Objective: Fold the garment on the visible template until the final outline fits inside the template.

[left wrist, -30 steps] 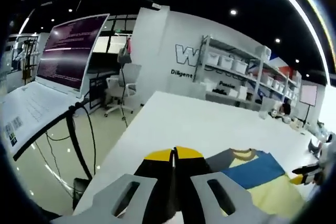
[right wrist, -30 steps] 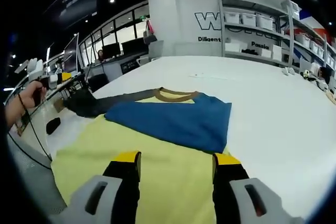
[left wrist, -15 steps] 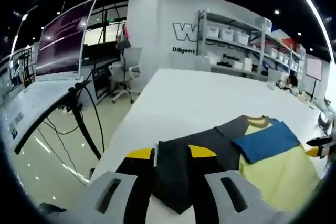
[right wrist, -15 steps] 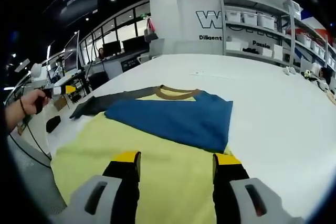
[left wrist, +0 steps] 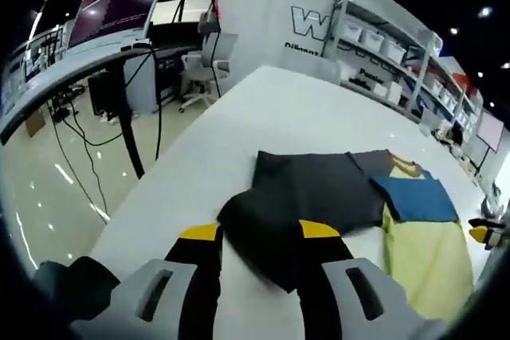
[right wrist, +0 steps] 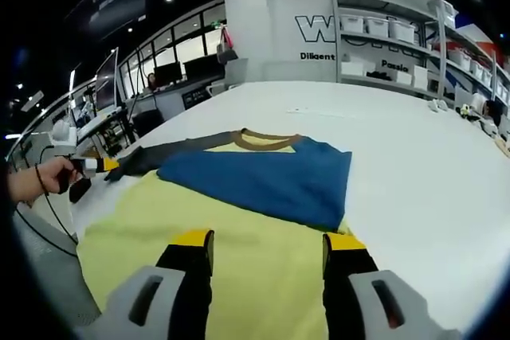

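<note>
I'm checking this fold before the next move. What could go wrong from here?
The dark sleeve lies spread out near the table edge; it could slip over or bunch if dragged. The left gripper is open over it, so a shallow pinch may miss. The blue sleeve, already folded over the yellow body, could shift.

garment (right wrist: 239, 220) | yellow body, blue sleeve folded across, dark sleeve spread sideways | flat on white table (right wrist: 414, 157)

In the left gripper view, the dark sleeve (left wrist: 307, 197) runs down between the fingers (left wrist: 203, 248), its near tip hidden, and the shirt (left wrist: 414, 252) is cut off at the right edge. In the right gripper view, the shirt's near hem lies hidden behind the fingers (right wrist: 194, 264).
</note>
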{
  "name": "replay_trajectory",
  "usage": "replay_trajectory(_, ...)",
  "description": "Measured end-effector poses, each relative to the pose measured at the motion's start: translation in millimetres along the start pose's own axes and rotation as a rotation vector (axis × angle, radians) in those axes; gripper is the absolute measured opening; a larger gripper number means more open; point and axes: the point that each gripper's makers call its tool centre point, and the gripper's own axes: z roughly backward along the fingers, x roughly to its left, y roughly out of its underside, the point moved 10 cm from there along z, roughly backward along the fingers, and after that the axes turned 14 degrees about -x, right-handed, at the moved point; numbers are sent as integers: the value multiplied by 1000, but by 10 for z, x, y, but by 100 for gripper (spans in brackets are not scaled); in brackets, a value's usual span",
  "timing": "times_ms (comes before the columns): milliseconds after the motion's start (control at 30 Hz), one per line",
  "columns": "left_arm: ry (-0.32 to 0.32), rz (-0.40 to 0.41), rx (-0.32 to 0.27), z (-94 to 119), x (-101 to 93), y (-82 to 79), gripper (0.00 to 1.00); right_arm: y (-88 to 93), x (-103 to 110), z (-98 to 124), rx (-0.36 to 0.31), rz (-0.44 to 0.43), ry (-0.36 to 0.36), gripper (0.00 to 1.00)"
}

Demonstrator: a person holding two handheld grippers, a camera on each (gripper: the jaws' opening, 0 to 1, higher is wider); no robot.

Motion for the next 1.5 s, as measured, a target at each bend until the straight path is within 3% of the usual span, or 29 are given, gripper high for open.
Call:
replay_trajectory(100,-5,15,13,-7,-5,30,28,-2,-4,-1,-2,-1,2,52)
replay_trajectory(467,-19,50,14,17,-1,4,5,5,-13,-5,3,-9,5,51)
replay_trajectory(700,-36,84,-58,94,35,-142,1,-11,-43,0,0,32,32,57)
replay_trajectory(800,-10,115,-120,121,-7,-245,0,-23,-45,8,-10,20,35,57)
replay_trajectory(900,10,130,-155,154,-64,-354,0,-68,-20,14,-16,112,35,59)
replay_trajectory(1000,61,132,-199,169,-156,-504,0,-63,24,2,-9,120,16,60)
replay_trajectory(1167,91,113,-225,181,-233,-636,0,-82,54,-19,2,212,1,66)
replay_trajectory(1200,127,130,-247,173,-302,-729,0,-78,96,-34,0,216,-21,67)
replay_trajectory(1500,210,169,-264,115,-578,-867,0,-92,91,-26,-4,199,-16,76)
